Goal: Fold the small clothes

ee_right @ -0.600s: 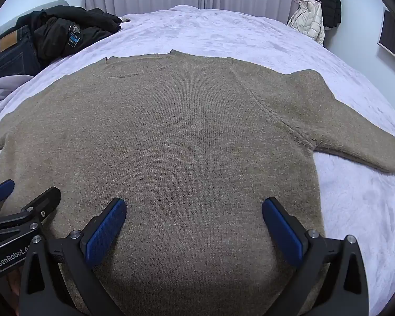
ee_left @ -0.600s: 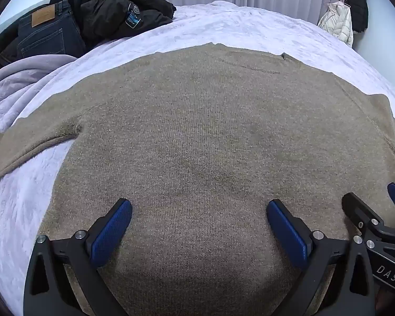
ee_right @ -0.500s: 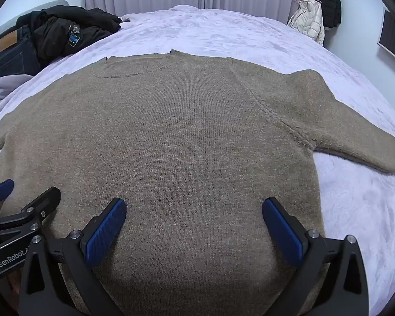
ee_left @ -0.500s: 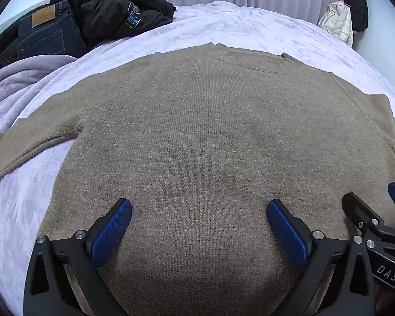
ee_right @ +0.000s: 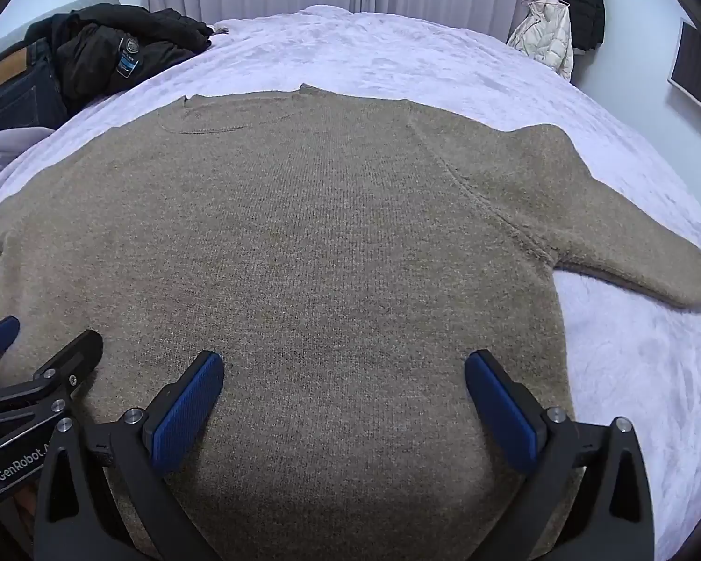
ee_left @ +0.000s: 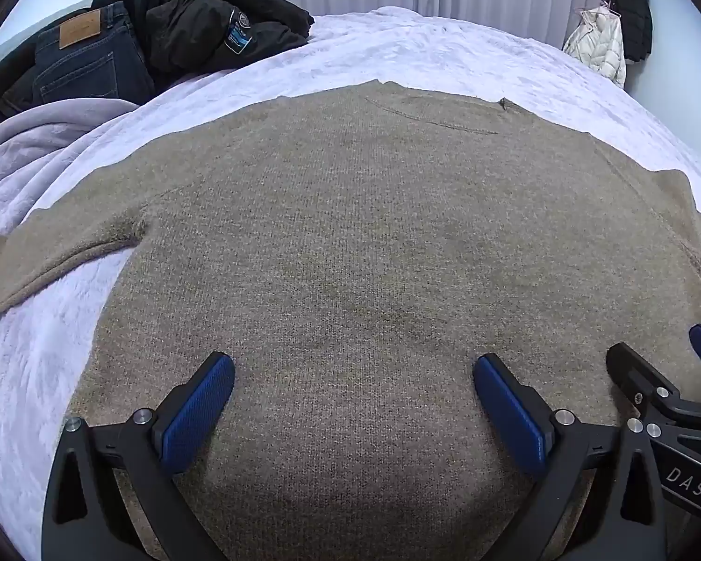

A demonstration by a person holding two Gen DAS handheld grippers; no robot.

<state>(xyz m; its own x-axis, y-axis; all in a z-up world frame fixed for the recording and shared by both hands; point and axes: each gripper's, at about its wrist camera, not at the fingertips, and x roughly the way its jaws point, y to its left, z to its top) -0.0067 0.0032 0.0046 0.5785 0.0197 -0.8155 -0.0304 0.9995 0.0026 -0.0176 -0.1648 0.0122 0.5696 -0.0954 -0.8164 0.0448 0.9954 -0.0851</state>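
A tan knitted sweater (ee_left: 350, 243) lies flat on the bed, collar at the far side, both sleeves spread outward; it also fills the right wrist view (ee_right: 313, 243). My left gripper (ee_left: 350, 369) is open and empty, hovering over the sweater's near hem on the left half. My right gripper (ee_right: 343, 364) is open and empty over the near hem on the right half. The right gripper's fingers (ee_left: 640, 378) show at the right edge of the left wrist view, and the left gripper's fingers (ee_right: 65, 355) at the left edge of the right wrist view.
The bed has a pale lilac fleece cover (ee_left: 467, 56). Dark jeans (ee_left: 84, 65) and a black jacket (ee_left: 219, 23) are piled at the far left. A folded lilac blanket (ee_left: 32, 140) lies beside them. Coats (ee_right: 556, 32) hang at the far right wall.
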